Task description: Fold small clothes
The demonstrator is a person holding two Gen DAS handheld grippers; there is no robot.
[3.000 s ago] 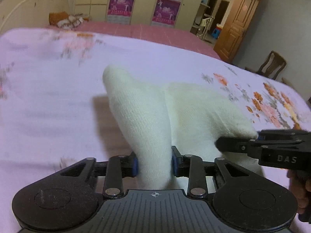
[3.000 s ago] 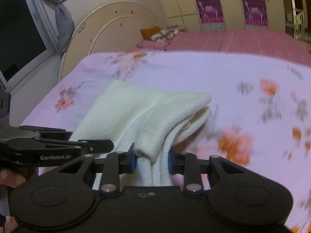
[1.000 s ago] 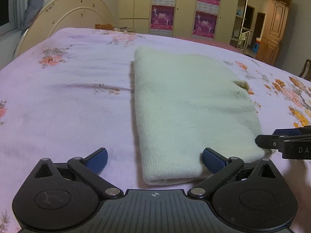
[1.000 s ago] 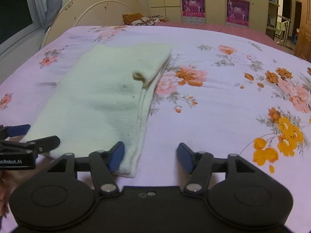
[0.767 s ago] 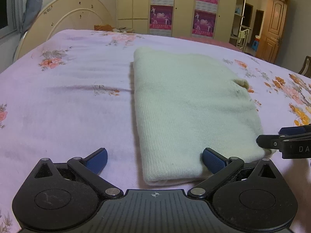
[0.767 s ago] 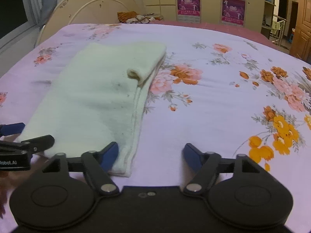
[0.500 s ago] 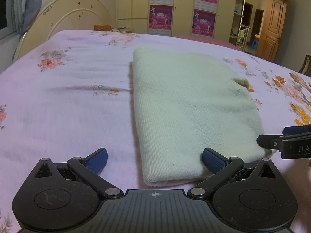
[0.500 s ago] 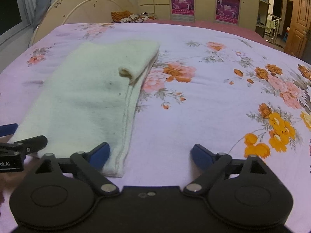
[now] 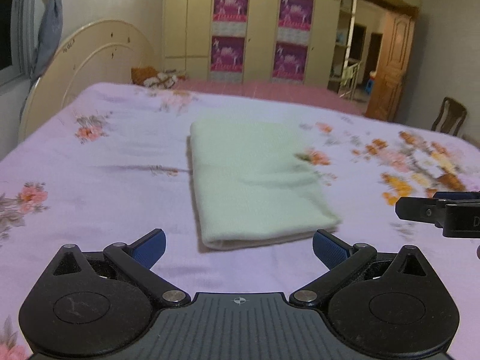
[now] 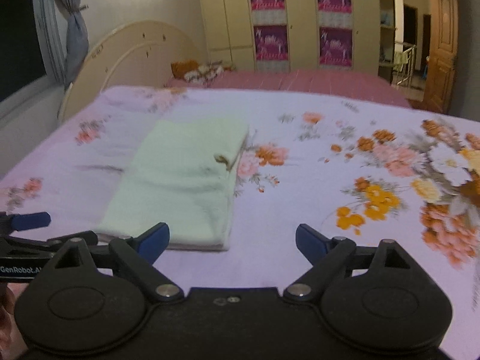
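A pale cream knitted garment (image 9: 255,180) lies folded flat in a rectangle on the lilac floral bedsheet (image 9: 90,210). My left gripper (image 9: 238,244) hovers short of its near edge, open, with nothing between the blue pads. In the right wrist view the garment (image 10: 180,180) lies ahead to the left. My right gripper (image 10: 232,238) is open and empty, off the garment's near right corner. The right gripper (image 9: 420,202) also shows at the right edge of the left wrist view. The left gripper (image 10: 66,228) shows at the left edge of the right wrist view.
A cream arched headboard (image 9: 90,60) stands at the bed's far left, with a curtain (image 9: 48,30) beside it. Behind are a pink bed (image 10: 300,81) with pillows (image 10: 201,70), a wardrobe with purple posters (image 9: 261,30), a wooden door (image 9: 393,66) and a chair (image 9: 448,117).
Both grippers, shut on the garment three seconds ago, had let go of it a second ago. Since then they have drawn back and up, so the garment looks smaller and farther.
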